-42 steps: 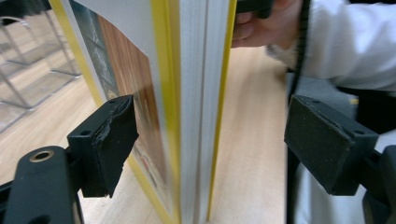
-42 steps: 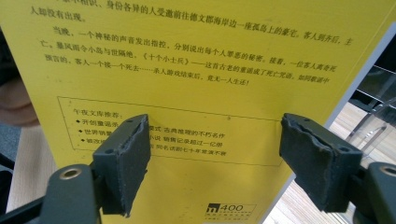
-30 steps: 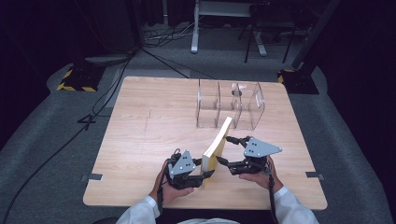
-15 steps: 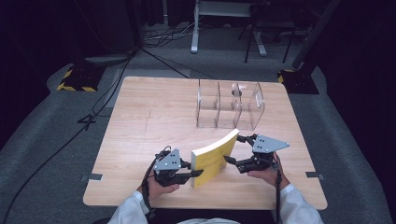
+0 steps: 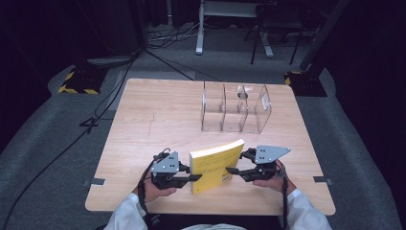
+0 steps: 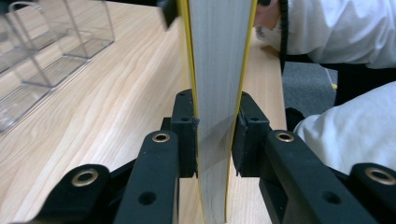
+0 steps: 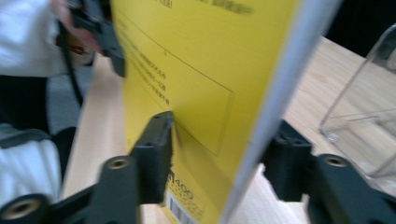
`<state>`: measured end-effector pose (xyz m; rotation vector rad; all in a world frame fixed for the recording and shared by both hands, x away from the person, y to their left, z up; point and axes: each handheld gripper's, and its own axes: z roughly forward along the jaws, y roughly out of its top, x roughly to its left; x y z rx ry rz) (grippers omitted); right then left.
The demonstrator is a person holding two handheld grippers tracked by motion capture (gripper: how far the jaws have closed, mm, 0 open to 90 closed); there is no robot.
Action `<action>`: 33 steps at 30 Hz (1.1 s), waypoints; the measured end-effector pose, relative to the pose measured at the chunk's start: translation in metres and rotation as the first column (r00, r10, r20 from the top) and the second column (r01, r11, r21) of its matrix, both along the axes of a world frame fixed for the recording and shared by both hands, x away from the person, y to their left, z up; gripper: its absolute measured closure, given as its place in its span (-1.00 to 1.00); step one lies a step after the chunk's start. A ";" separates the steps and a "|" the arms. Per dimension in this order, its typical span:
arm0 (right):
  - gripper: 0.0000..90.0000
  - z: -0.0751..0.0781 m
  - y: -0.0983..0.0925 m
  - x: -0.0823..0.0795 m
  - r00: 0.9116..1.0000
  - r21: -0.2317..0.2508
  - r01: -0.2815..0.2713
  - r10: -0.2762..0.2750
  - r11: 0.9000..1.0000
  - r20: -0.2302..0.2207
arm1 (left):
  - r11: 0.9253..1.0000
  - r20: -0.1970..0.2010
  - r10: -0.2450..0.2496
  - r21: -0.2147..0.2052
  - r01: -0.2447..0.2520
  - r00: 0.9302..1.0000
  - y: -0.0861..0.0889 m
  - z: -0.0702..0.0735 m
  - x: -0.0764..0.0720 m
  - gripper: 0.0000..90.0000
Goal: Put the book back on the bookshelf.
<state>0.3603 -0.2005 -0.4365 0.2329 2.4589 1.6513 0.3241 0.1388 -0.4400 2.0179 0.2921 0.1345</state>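
At the near edge of the wooden table point(image 5: 143, 120), going from my left, my left gripper point(image 5: 184, 178) comes first, and it's clamped on the yellow book point(image 5: 213, 165). In the left gripper view both black pads press flat against the covers, with the grey page block between them. The book stands upright on its edge between my two hands, front cover facing me, tilted a little away. On to the right: my right gripper point(image 5: 239, 170) has the book's other end between its jaws, which have just been closing. In the right gripper view one pad point(image 7: 156, 154) lies against the yellow cover while the other sits beyond the page edge, and whether it presses I can't tell. Farther back and to the right, well apart from the book, stands the clear acrylic organizer point(image 5: 234, 108) with its upright dividers.
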 end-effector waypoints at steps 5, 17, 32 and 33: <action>0.47 0.001 -0.007 -0.014 0.996 -0.007 -0.082 0.082 0.997 0.027 | 1.000 -0.010 0.027 0.003 -0.027 1.000 0.005 -0.006 -0.003 0.52; 0.44 -0.005 -0.004 -0.031 0.985 -0.041 -0.172 0.173 0.984 0.025 | 1.000 -0.040 0.028 -0.014 -0.028 0.999 0.003 -0.020 -0.005 0.44; 0.68 -0.014 0.003 -0.027 0.998 -0.058 -0.036 0.039 0.998 0.051 | 0.997 -0.065 0.077 0.019 -0.076 0.995 -0.016 -0.039 0.015 0.35; 0.68 -0.014 0.003 -0.027 0.998 -0.058 -0.036 0.039 0.998 0.051 | 0.996 -0.067 0.086 0.016 -0.085 0.994 -0.020 -0.039 0.019 0.35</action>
